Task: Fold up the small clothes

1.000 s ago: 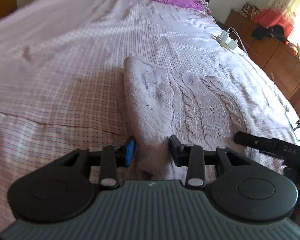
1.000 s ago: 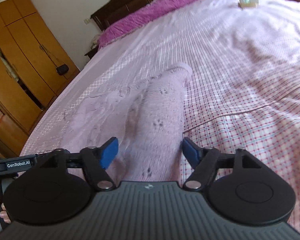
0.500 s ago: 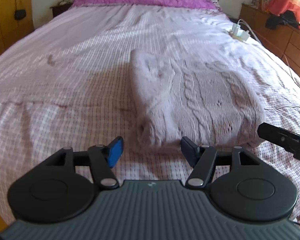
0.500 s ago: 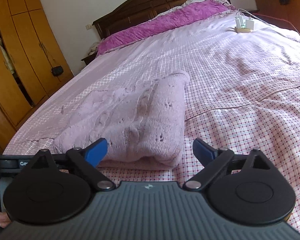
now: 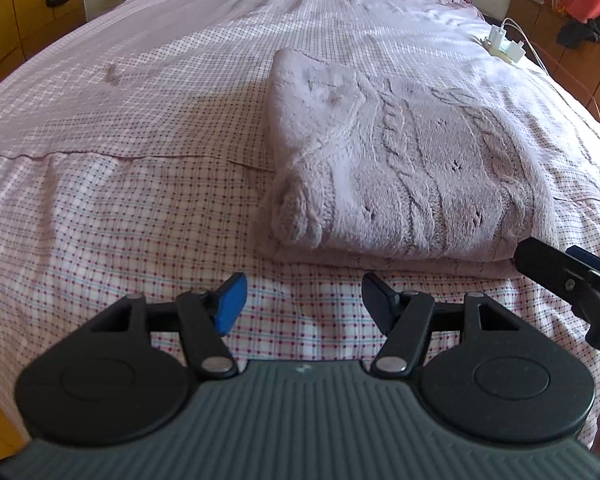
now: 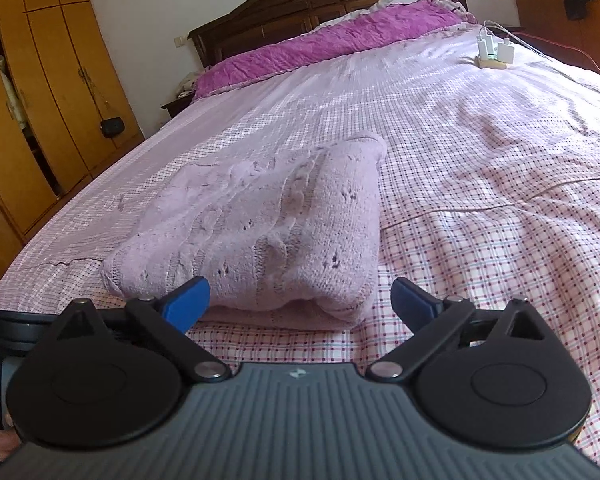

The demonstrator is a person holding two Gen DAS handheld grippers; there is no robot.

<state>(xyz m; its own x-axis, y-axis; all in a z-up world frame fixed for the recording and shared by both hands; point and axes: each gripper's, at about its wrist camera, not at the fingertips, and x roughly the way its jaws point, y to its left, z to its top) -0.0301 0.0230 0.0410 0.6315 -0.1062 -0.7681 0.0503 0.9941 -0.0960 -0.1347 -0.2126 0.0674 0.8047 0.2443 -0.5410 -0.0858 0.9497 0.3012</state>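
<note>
- The sweater (image 5: 400,168) lies folded into a thick pad on the bed (image 5: 140,128), near its front edge, with both grippers just short of it.
- It looks like soft, fuzzy cable knit: light, limp, and likely to sag or spring open if lifted by one point. The layered front edge facing the grippers seems the best place to take hold, pinching through all layers at two well-separated points.
- A rolled sleeve end (image 5: 296,216) sticks out at the near left corner and could slip loose.
- Left gripper (image 5: 302,300): fingers spread part way, having just opened, with nothing between them; it tilts down toward the bed in front of the sweater's left corner.
- Right gripper (image 6: 300,300): fingers spread wide, having just opened, and they are empty; the left pad overlaps the sweater's near edge in view, though contact is unclear. It points more shallowly across the bed.
- A hand (image 6: 0,440) shows at the edge of the right view.
</note>
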